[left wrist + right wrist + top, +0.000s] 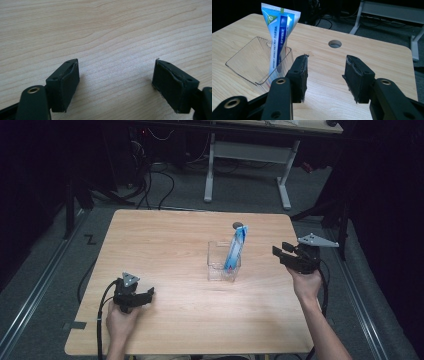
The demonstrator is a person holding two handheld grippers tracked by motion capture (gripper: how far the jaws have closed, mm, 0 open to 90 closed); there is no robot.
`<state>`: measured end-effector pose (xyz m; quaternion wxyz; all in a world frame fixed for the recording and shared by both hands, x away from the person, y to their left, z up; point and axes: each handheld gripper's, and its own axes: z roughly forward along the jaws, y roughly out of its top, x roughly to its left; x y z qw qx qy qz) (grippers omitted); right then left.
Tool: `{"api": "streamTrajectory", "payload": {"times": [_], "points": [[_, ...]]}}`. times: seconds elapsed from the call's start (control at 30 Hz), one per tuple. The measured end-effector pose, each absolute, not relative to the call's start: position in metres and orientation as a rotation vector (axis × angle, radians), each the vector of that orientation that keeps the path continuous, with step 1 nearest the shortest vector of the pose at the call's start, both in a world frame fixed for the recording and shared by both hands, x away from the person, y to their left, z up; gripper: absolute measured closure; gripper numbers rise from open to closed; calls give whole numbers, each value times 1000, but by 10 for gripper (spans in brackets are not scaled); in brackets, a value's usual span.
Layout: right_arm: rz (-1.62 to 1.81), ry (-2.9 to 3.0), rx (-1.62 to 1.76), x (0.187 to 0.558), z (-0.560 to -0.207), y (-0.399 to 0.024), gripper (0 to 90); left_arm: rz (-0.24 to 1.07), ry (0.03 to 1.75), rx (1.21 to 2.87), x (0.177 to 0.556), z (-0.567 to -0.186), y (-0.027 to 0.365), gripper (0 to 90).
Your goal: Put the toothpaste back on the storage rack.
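Note:
A blue-and-white toothpaste tube (235,249) stands upright inside a clear plastic box (216,268) near the middle of the wooden table (175,240). In the right gripper view the tube (279,40) leans in the box (249,60) just left of the jaws. My right gripper (278,253) hovers to the right of the box, apart from it, jaws open with nothing between them (325,75). My left gripper (150,294) rests low at the table's front left, open over bare wood (116,85).
A round cable hole (238,225) sits in the table behind the box, also seen as the hole (335,44). Beyond the table stand a white desk frame (250,155) and floor cables (160,185).

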<state>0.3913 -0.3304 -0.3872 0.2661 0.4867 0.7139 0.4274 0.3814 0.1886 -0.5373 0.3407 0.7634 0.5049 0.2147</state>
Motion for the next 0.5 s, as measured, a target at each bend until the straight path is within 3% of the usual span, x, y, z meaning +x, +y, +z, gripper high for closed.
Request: {"api": "streamTrajectory", "payload": {"times": [0.5], "points": [[1160, 1890, 1348, 379, -396, -345, 540, 558, 1313, 1987, 381, -537, 189, 218]]}}
